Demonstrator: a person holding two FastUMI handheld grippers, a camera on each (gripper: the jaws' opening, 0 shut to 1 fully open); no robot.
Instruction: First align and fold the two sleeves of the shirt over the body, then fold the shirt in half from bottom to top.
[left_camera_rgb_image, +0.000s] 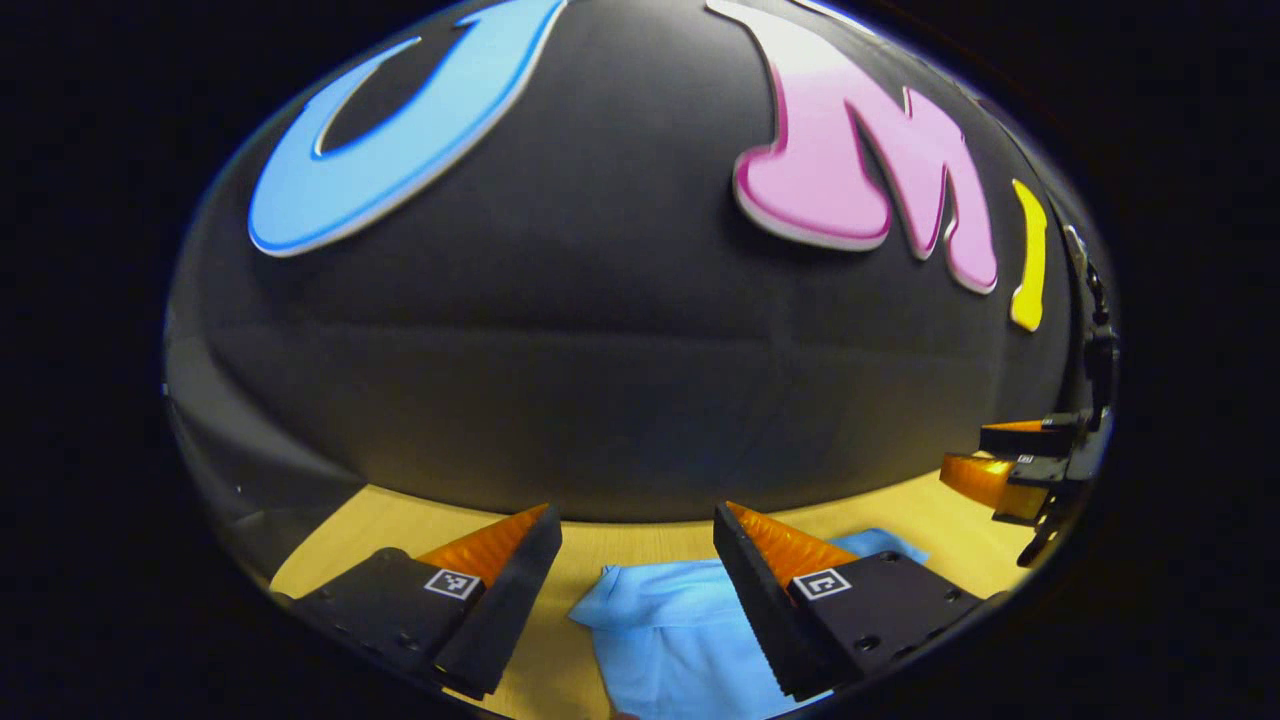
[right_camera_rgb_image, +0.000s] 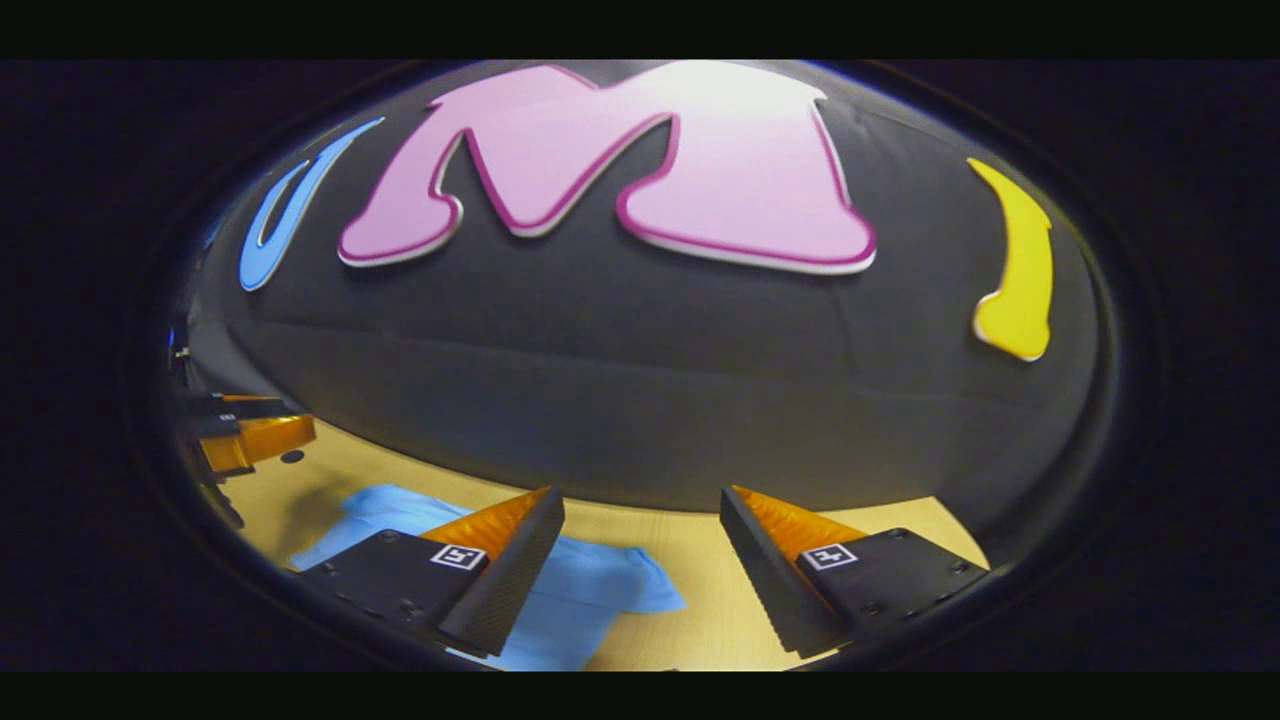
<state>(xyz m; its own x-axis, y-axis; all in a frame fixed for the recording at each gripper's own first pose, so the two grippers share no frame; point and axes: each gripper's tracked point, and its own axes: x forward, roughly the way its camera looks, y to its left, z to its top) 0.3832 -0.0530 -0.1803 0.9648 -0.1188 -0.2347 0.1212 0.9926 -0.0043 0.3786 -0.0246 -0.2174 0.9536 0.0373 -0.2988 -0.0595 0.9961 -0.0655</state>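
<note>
Both tongs, left tongs (left_camera_rgb_image: 637, 520) and right tongs (right_camera_rgb_image: 642, 503), are hovering wide apart and empty above the bench (right_camera_rgb_image: 700, 560). The blue shirt (left_camera_rgb_image: 680, 630) is lying below and between them; each should probably descend squarely onto a sleeve.

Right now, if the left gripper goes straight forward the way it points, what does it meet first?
Probably the booth's black cloth wall. The left gripper is open and aims above the light blue shirt on the wooden table; depth is unclear.
</note>
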